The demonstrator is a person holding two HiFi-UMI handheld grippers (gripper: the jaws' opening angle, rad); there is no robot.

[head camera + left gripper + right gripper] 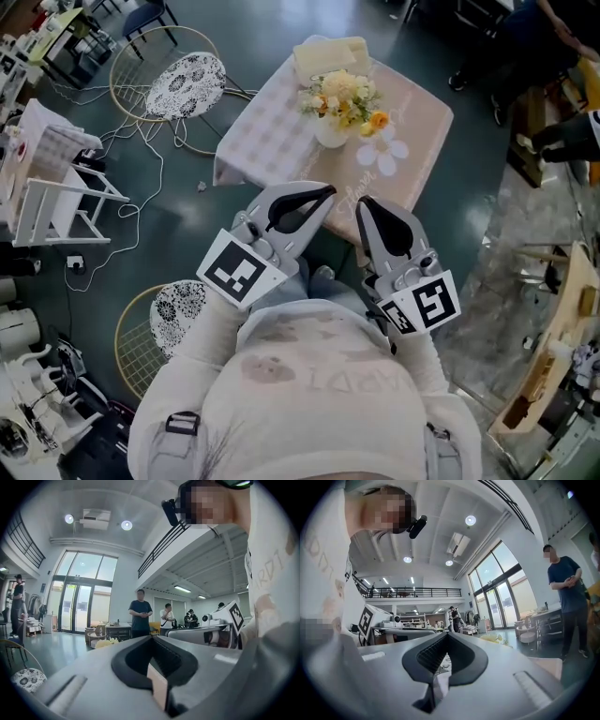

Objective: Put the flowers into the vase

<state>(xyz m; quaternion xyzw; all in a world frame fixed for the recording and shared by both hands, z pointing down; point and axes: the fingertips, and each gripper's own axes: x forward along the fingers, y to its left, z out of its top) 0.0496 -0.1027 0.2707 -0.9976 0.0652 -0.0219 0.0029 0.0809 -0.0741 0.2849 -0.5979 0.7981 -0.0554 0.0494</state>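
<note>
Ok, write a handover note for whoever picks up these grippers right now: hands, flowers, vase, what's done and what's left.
Left hand-held gripper: shut, nothing between its jaws, held near the person's body, short of the table.
Right hand-held gripper: shut, empty, alongside the left one.
Flowers: a yellow, white and orange bunch standing in the white vase.
Vase: upright on the table with the pink cloth, ahead of both grippers.
Done: the flowers look to be in the vase.
Left: probably nothing; no loose stem shows outside the vase. Check the bunch sits steady.
</note>
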